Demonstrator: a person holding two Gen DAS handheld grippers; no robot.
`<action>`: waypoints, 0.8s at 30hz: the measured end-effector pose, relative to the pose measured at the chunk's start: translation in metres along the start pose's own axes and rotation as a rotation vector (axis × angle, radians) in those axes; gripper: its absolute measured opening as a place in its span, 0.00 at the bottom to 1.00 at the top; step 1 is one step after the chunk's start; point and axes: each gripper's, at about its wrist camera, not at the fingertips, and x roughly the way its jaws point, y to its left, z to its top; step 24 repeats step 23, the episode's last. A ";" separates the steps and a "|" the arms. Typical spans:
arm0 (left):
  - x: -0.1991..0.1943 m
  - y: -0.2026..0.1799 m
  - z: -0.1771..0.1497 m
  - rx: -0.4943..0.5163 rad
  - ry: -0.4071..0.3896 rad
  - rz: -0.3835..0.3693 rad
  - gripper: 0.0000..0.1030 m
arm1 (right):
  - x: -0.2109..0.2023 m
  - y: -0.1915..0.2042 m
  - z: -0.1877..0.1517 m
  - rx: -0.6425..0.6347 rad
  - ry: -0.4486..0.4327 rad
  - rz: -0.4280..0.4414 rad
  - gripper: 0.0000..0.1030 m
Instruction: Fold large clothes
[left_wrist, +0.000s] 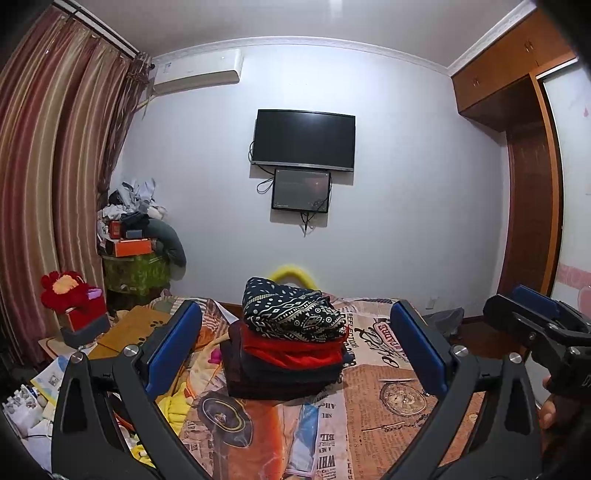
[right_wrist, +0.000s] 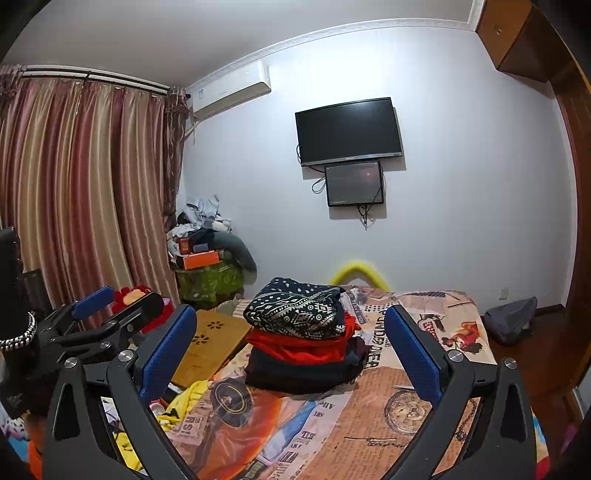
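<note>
From the left wrist view, we hold our left claw (left_wrist: 295, 354) wide apart and empty, well above the bed (left_wrist: 388, 398) with its newspaper-print cover. Between the blue pads sits a stack of folded clothes (left_wrist: 288, 347) near the middle of the bed, toward its far edge: a dark patterned garment (left_wrist: 291, 310) on top, a red one (left_wrist: 295, 349) under it, darker pieces below. The right claw (left_wrist: 532, 314) shows at the right edge, also holding nothing; how wide it stands we cannot tell here.

From the right wrist view, our right claw (right_wrist: 291, 354) stands wide and empty, framing the same stack (right_wrist: 306, 343). The left claw (right_wrist: 114, 306) hangs at the left, nothing in it. Yellow fabric (right_wrist: 184, 402) lies crumpled at the bed's left edge.

We judge the folding mostly done: the stack looks tidy, and the near part of the bed carries no spread garment. Whether the yellow fabric is left to fold, we cannot tell.
</note>
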 end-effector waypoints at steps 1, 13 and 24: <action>0.001 0.000 0.000 0.000 0.004 -0.003 0.99 | 0.000 0.000 0.000 0.000 0.000 -0.001 0.98; 0.005 0.000 -0.004 -0.005 0.014 -0.008 0.99 | 0.003 -0.001 -0.001 0.004 0.000 -0.010 0.98; 0.009 0.002 -0.008 0.004 0.022 -0.001 1.00 | 0.007 -0.004 -0.003 0.018 0.012 -0.015 0.98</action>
